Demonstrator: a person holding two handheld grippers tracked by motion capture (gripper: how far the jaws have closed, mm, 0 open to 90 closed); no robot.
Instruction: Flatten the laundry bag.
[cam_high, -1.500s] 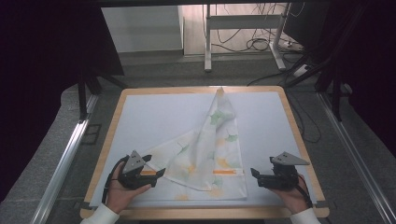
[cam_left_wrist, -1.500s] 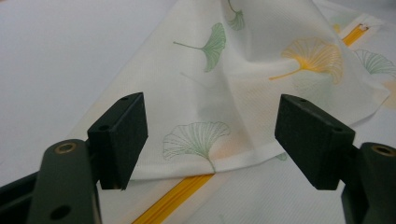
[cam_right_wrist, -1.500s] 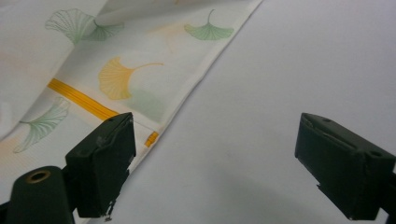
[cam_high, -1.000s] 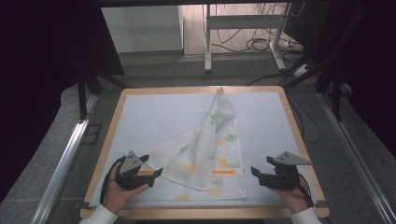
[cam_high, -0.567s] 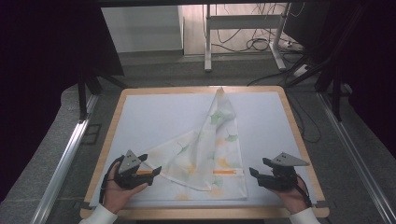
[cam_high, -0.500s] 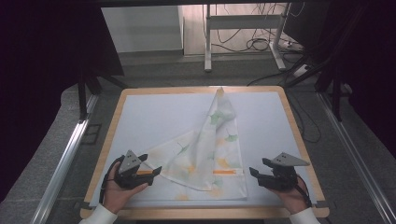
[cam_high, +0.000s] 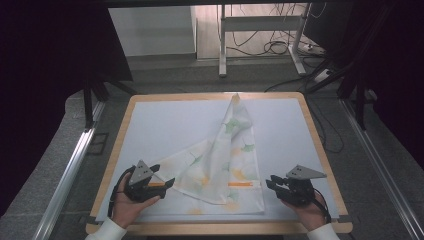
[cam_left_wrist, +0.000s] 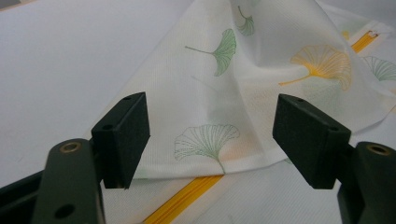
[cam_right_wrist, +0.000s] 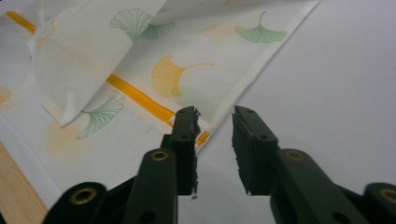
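Item: one white cloth (cam_high: 227, 160) printed with ginkgo leaves, lying partly folded on the near half of the tabletop (cam_high: 165, 120), one flap peaked up so its edges can be reached. My left gripper (cam_left_wrist: 210, 140) stands wide open around the folded corner, ready to pinch. My right gripper (cam_right_wrist: 215, 135) has just been narrowing at the orange-striped edge, cloth not yet pinched.

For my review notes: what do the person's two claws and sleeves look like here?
Both the left claw and the right claw are black, each topped by a grey three-cornered plate. In the gripper views the jaws are flat black blocks on arms with brass-coloured rivets. A thin black cable trails from each claw by the wrist. White cuffs show at both forearms.
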